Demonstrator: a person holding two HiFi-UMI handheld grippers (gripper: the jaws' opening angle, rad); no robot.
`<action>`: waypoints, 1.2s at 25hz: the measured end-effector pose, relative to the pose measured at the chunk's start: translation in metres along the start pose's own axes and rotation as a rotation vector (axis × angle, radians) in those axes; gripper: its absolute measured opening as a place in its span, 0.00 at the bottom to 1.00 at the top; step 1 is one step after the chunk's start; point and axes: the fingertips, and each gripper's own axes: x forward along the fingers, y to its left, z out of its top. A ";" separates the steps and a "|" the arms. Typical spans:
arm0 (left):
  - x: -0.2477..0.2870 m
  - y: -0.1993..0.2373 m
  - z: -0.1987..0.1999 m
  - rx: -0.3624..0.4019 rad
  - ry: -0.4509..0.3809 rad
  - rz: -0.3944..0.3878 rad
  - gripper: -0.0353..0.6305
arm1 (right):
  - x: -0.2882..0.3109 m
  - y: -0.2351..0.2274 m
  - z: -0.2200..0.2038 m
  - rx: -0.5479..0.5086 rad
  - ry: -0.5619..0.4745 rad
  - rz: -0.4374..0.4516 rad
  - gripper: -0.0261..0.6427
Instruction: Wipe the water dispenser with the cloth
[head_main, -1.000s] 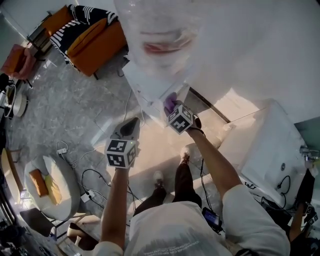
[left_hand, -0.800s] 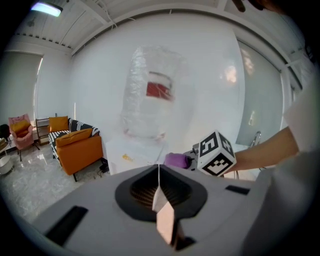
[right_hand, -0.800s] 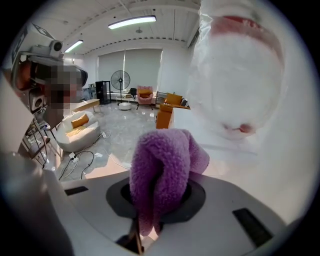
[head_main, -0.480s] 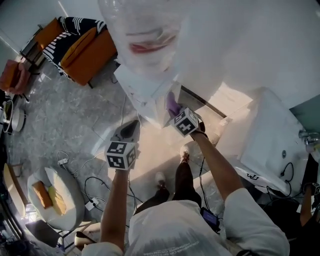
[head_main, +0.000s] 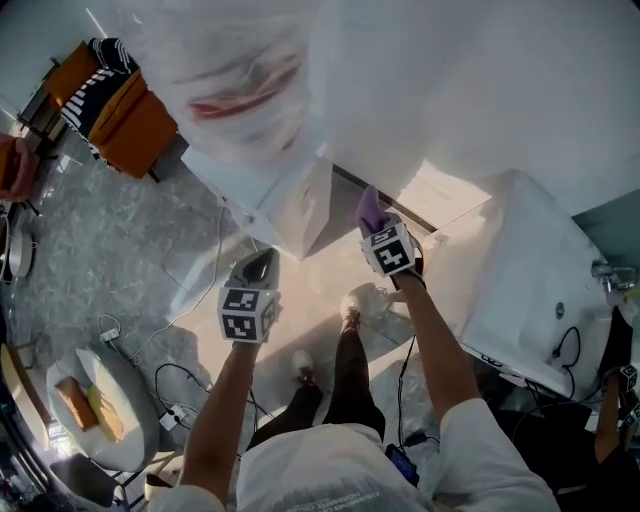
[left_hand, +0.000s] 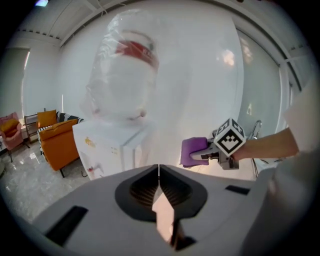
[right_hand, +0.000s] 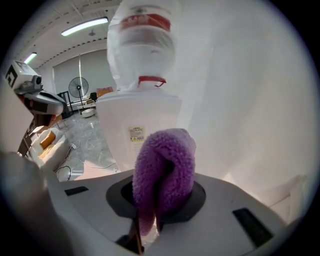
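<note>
The white water dispenser (head_main: 285, 200) stands by the wall with a plastic-wrapped bottle (head_main: 230, 70) on top; it also shows as the dispenser (left_hand: 112, 145) and the dispenser (right_hand: 137, 127). A purple cloth (right_hand: 165, 167) is folded between the jaws of my right gripper (right_hand: 150, 210), which is shut on it. In the head view the right gripper (head_main: 372, 215) holds the cloth (head_main: 370, 208) a little to the right of the dispenser's side, not touching it. My left gripper (head_main: 255, 268) hangs in front of the dispenser, jaws together and empty; the left gripper (left_hand: 159, 195) looks at it.
An orange sofa (head_main: 120, 105) with a striped blanket stands at the left. Cables (head_main: 185, 385) lie on the marble floor near a round white table (head_main: 95, 395). A white cabinet (head_main: 530, 290) with a tap (head_main: 610, 275) sits at the right.
The right gripper with the cloth has moved right, off the dispenser's corner and towards the wall. The head view has shifted, so the dispenser sits further left. The left gripper stays shut.
</note>
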 end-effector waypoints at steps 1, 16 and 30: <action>0.010 -0.005 -0.002 -0.003 0.007 -0.009 0.08 | 0.004 -0.010 -0.006 0.012 0.005 -0.007 0.12; 0.129 -0.010 -0.054 -0.189 0.051 0.058 0.08 | 0.126 -0.065 -0.043 -0.006 0.066 0.052 0.12; 0.115 0.031 -0.077 -0.126 0.053 0.112 0.08 | 0.225 -0.037 0.020 -0.094 0.057 0.133 0.12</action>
